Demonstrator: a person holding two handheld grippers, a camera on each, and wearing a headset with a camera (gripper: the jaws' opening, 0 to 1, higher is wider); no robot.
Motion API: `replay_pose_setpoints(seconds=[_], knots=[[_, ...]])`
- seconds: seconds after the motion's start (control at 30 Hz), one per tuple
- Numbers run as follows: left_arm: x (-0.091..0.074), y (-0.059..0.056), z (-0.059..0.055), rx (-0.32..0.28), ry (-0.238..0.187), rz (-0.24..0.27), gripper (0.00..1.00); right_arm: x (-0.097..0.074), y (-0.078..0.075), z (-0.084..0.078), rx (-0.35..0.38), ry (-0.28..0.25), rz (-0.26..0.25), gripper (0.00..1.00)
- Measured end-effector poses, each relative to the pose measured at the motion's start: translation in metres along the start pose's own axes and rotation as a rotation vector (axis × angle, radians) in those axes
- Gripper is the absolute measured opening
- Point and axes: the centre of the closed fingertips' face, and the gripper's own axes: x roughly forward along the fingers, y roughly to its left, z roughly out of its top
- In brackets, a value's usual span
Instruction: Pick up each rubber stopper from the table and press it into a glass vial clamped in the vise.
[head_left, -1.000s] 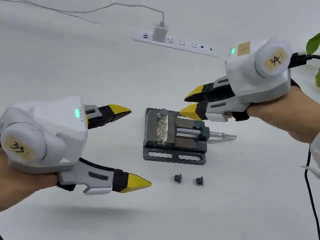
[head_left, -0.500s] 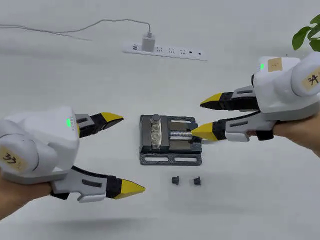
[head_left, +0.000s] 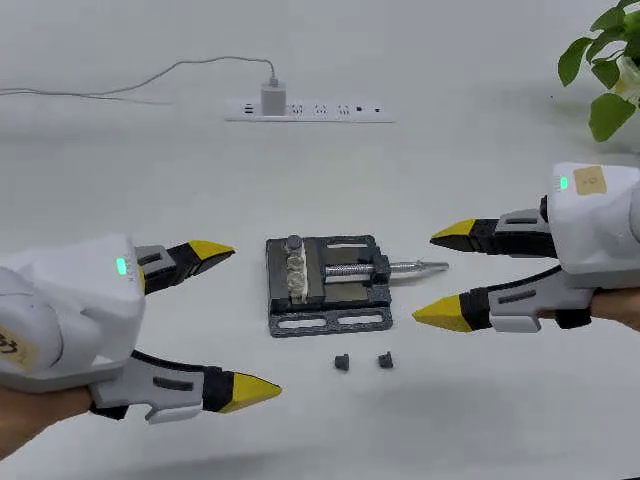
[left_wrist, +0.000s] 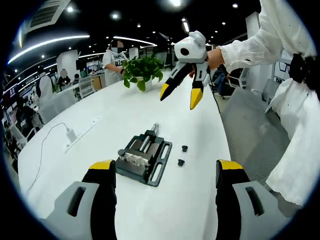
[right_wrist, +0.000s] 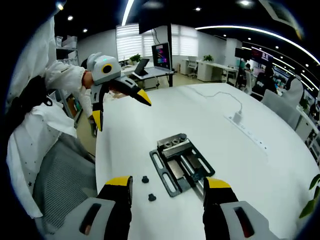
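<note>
The white right gripper (head_left: 423, 276), with black yellow-tipped jaws, now hangs well apart from the dark metal vise (head_left: 327, 322), out beyond the tip of the vise's silver screw handle (head_left: 418, 267). A second ago its jaw tips sat close by the vise's right end; half a second ago the lower tip was just beside the screw. Its jaws, then nearly together, now stand wide apart.

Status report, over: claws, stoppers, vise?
Left claw open, right claw open, both empty. Two stoppers loose on table, near side of vise. Nothing in the way.
</note>
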Motion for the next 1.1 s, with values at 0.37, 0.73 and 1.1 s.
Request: replay_pose_setpoints(seconds=[0.37,0.73,1.1], knots=[[0.014,-0.009,-0.004,0.04,0.049,-0.037,0.79,-0.01,0.012,-0.028,0.005,-0.043,0.0,0.71],[0.035,-0.019,-0.016,0.103,0.113,-0.083,0.7,-0.013,0.015,-0.045,-0.003,-0.073,0.001,0.79],[0.062,-0.025,-0.03,0.136,0.167,-0.145,0.55,-0.011,0.018,-0.057,-0.017,-0.082,0.011,0.86]])
